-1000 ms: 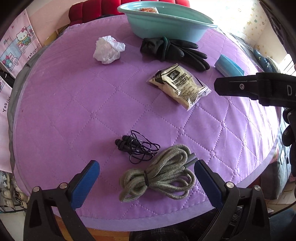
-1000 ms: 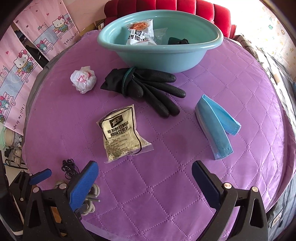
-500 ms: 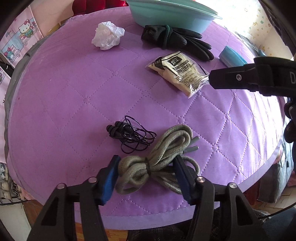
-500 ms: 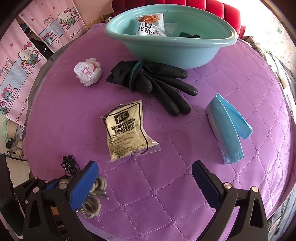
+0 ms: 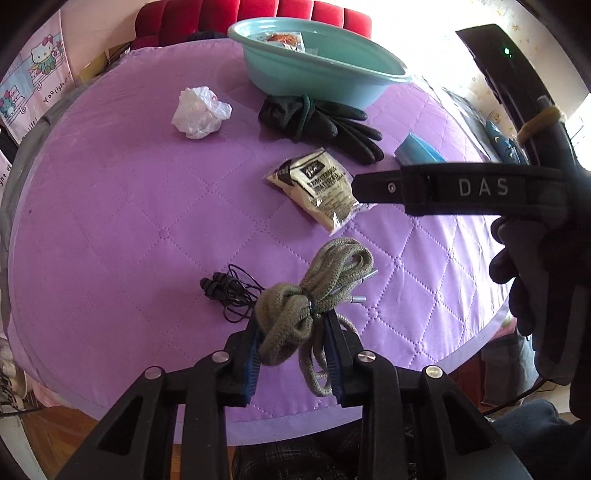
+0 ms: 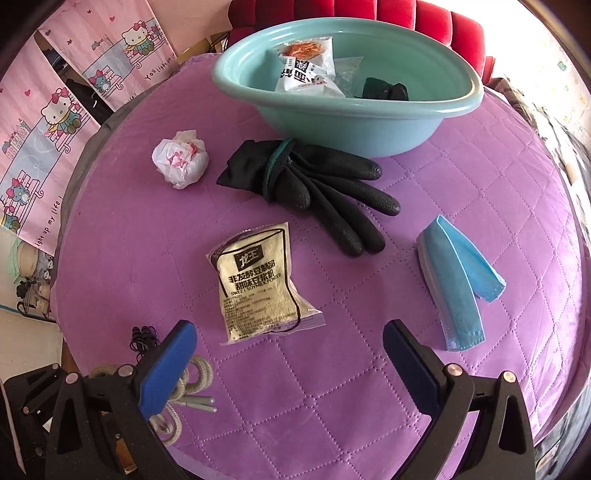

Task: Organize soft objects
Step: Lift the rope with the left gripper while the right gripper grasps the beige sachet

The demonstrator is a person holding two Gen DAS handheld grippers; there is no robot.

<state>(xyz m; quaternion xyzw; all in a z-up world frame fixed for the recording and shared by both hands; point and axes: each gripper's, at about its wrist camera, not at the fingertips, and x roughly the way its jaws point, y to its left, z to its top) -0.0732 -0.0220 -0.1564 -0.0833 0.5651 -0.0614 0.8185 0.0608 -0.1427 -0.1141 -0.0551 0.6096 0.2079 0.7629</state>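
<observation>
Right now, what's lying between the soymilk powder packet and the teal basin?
The black gloves, bundled with a green band, lie between the soymilk powder packet and the teal basin; the right wrist view shows it best.

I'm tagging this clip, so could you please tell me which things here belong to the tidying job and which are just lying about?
Job:
- coiled olive-green rope, clamped in the left gripper
- teal plastic basin
- black gloves
- blue face mask
- soymilk powder sachet
- crumpled white bag
- black earphones

Lying about:
- red padded chair
- pink cartoon curtain

Face mask (image 5: pixel 415 151) mostly hidden behind right gripper (image 5: pixel 369 188).
</observation>
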